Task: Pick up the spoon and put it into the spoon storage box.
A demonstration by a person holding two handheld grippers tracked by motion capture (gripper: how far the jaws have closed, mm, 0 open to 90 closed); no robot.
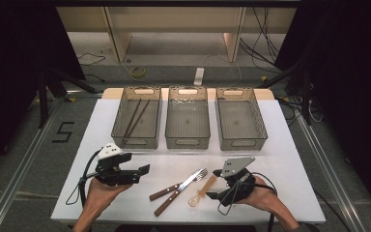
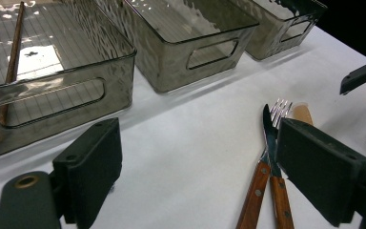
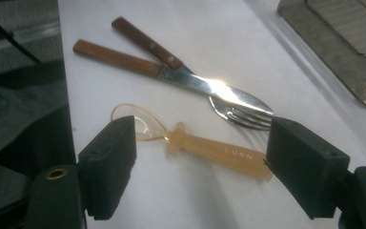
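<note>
A wooden-handled knife (image 1: pixel 170 199) and fork (image 1: pixel 179 185) lie crossed on the white table (image 1: pixel 280 145) near its front edge. An amber plastic spoon (image 1: pixel 202 192) rests just to their right. My right gripper (image 1: pixel 214 184) hovers over the spoon handle, open; in the right gripper view the spoon (image 3: pixel 209 149) lies between the two black jaws of the gripper (image 3: pixel 200 167). My left gripper (image 1: pixel 140 174) stands open left of the cutlery with nothing between its jaws. In the left gripper view the knife and fork (image 2: pixel 266 162) sit beside the right jaw of that gripper (image 2: pixel 200 167).
Three grey see-through bins stand in a row at the back: the left bin (image 1: pixel 121 140) holds two brown chopsticks (image 1: pixel 136 117), while the middle bin (image 1: pixel 187 141) and right bin (image 1: pixel 244 142) hold nothing. Bare white table lies between bins and cutlery.
</note>
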